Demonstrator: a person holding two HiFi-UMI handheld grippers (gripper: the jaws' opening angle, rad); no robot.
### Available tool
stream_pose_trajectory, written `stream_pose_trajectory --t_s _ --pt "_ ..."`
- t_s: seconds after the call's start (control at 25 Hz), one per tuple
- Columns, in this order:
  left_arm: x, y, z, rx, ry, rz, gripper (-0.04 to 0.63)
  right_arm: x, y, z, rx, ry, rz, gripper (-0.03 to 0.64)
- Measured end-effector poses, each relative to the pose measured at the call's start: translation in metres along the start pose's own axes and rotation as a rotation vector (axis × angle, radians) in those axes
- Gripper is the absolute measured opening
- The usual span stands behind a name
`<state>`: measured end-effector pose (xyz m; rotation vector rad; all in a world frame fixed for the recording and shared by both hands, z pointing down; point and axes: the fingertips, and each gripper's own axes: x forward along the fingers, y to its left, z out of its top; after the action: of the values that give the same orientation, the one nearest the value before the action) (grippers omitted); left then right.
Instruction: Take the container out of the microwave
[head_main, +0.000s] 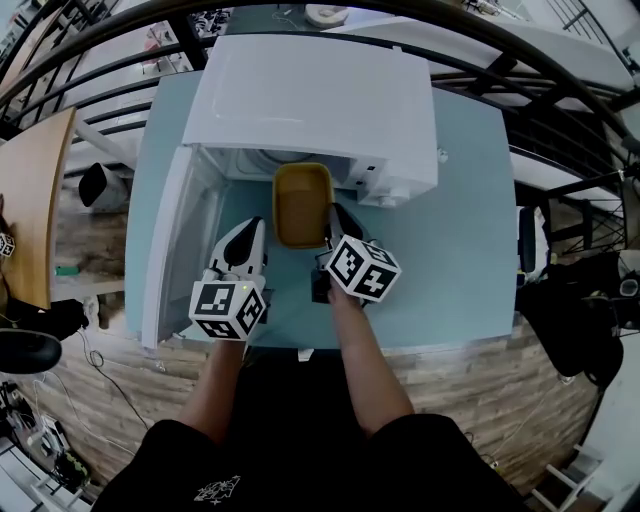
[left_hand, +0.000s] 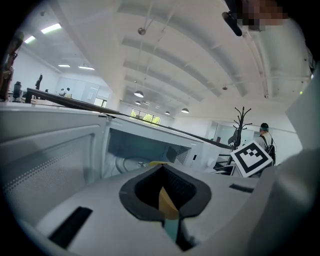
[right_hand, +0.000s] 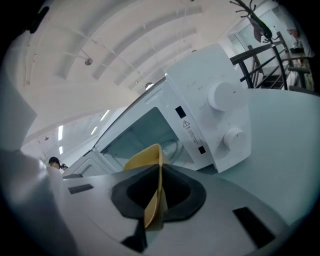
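Head view: container (head_main: 303, 205) lies lengthwise, pointing into the microwave (head_main: 315, 100) opening.

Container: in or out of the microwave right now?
Mostly out: the container is in front of the open microwave, its far end at the mouth. The left gripper and right gripper each clamp a side rim.

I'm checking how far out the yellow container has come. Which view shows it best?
The head view: nearly the whole container shows from above, at the open mouth of the microwave, with the left gripper and right gripper clamped on its sides. Each gripper view shows only a thin edge of its wall between shut jaws.
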<state>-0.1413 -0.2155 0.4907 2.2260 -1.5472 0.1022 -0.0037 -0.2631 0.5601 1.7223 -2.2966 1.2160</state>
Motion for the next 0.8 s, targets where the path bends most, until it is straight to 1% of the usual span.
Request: stream_pose_trajectory --t_s 0.36,0.8 --pt "-0.007 -0.022 -0.014 0.003 0.012 -0.013 0.008 -0.026 -0.018 -0.007 -0.022 0.015 0.018 0.023" --pt "-0.009 -0.047 -0.030 0.013 0.026 -0.018 0.008 -0.052 -0.051 -0.015 0.002 0.037 0.026 0.023"
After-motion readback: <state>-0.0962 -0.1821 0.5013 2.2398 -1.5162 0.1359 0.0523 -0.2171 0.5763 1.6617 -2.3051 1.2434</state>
